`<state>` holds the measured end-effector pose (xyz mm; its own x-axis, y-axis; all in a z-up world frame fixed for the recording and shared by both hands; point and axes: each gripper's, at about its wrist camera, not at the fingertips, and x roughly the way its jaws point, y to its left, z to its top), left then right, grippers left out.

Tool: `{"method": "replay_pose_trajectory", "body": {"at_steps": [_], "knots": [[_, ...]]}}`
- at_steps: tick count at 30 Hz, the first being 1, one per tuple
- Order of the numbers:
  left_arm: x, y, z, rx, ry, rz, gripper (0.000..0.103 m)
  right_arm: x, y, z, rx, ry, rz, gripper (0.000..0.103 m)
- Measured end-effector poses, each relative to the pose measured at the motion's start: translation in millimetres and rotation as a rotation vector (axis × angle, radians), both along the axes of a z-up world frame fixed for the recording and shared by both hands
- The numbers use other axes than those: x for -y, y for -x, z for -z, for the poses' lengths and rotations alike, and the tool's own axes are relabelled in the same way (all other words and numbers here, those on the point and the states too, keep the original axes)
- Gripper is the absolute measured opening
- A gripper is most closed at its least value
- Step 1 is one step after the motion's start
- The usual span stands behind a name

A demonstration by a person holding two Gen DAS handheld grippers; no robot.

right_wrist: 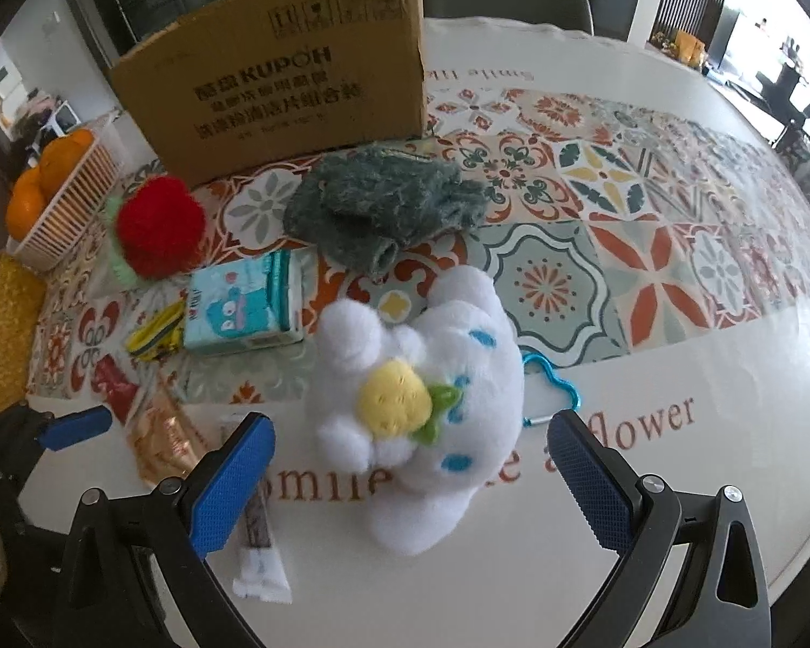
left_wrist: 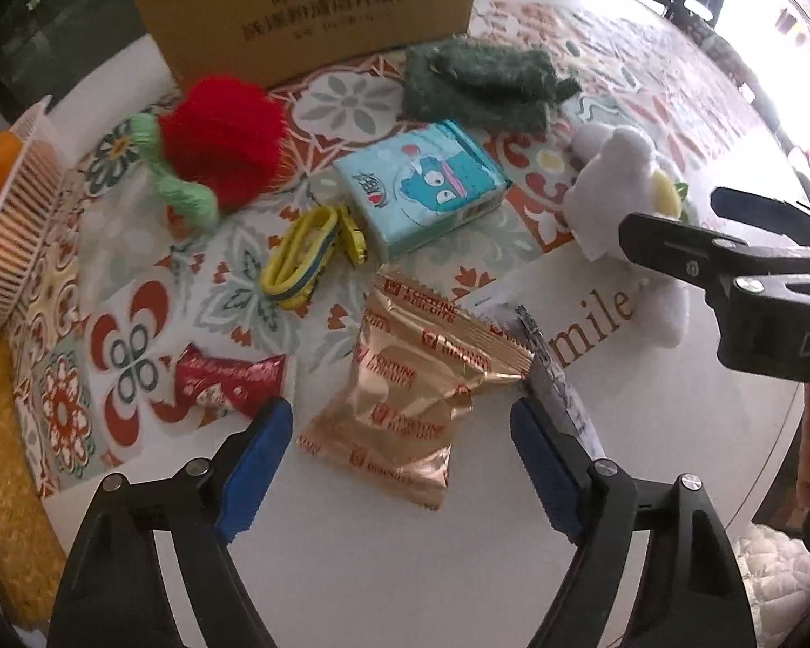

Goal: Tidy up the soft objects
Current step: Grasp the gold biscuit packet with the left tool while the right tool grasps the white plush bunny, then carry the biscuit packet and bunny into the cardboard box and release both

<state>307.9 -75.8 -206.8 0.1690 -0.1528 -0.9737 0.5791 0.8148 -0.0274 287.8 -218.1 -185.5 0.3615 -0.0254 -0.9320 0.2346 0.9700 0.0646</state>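
A white plush toy (right_wrist: 459, 356) with a yellow fruit on it lies on the white table, between the blue pads of my right gripper (right_wrist: 410, 421). Those jaws stand open on either side of it, clear of the fur. In the left wrist view a gold fortune biscuit packet (left_wrist: 405, 394) lies between the wide-open pads of my left gripper (left_wrist: 399, 421), untouched. A red woolly ball with a green stem (left_wrist: 221, 140), a fuzzy green cloth (left_wrist: 480, 81) and a teal tissue pack (left_wrist: 421, 189) lie farther back. My right gripper (left_wrist: 672, 216) shows black beside the plush toy (left_wrist: 610, 183).
A cardboard box (right_wrist: 275, 97) stands at the back. A white basket (right_wrist: 75, 200) with oranges sits at the left, above a yellow woven mat (left_wrist: 5, 459). Yellow bands (left_wrist: 297, 254), a red wrapper (left_wrist: 227, 383), a grey sachet (right_wrist: 259, 540) and a blue carabiner (right_wrist: 553, 383) lie about.
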Motion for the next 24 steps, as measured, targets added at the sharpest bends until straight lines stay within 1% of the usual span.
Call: {"method": "replay_pose_trajectory", "body": {"at_steps": [4,5,6,9,10,11,14,16,18,19,24], "knots": [[6.4,-8.0,8.7,-0.013,-0.020,0.017,0.075,7.7,-9.0,11.8,-0.026,-0.029,0.000,0.102],[7.2,-10.5,10.3,-0.020,-0.020,0.012,0.070,9.2,-11.2,15.0,-0.034,-0.034,0.002,0.102],[7.5,-13.4,12.2,-0.029,-0.017,0.003,0.066,10.2,-13.3,17.9,-0.039,-0.042,0.002,0.102],[8.2,-19.7,15.1,-0.055,0.008,-0.019,0.058,11.0,-20.1,24.4,-0.049,-0.063,-0.004,0.102],[8.3,-20.9,15.2,-0.057,0.018,-0.026,0.058,11.2,-21.8,25.7,-0.052,-0.063,-0.005,0.102],[8.1,-22.1,15.4,-0.061,0.029,-0.032,0.054,11.7,-23.3,26.7,-0.056,-0.063,-0.003,0.102],[3.9,-26.0,16.9,-0.066,0.059,-0.069,0.052,12.2,-25.7,29.4,-0.059,-0.070,-0.005,0.101],[3.1,-26.9,17.3,-0.066,0.077,-0.093,0.048,14.0,-26.7,31.0,-0.062,-0.068,-0.003,0.097],[4.0,-25.8,17.2,-0.064,0.094,-0.120,0.048,15.0,-28.4,31.9,-0.066,-0.055,-0.006,0.090],[2.8,-24.7,17.1,-0.060,0.101,-0.133,0.048,15.6,-27.7,31.7,-0.064,-0.042,-0.005,0.090],[-5.7,-13.4,11.5,-0.045,0.143,-0.194,0.048,15.8,-23.3,28.9,-0.046,-0.054,-0.012,0.086]]}}
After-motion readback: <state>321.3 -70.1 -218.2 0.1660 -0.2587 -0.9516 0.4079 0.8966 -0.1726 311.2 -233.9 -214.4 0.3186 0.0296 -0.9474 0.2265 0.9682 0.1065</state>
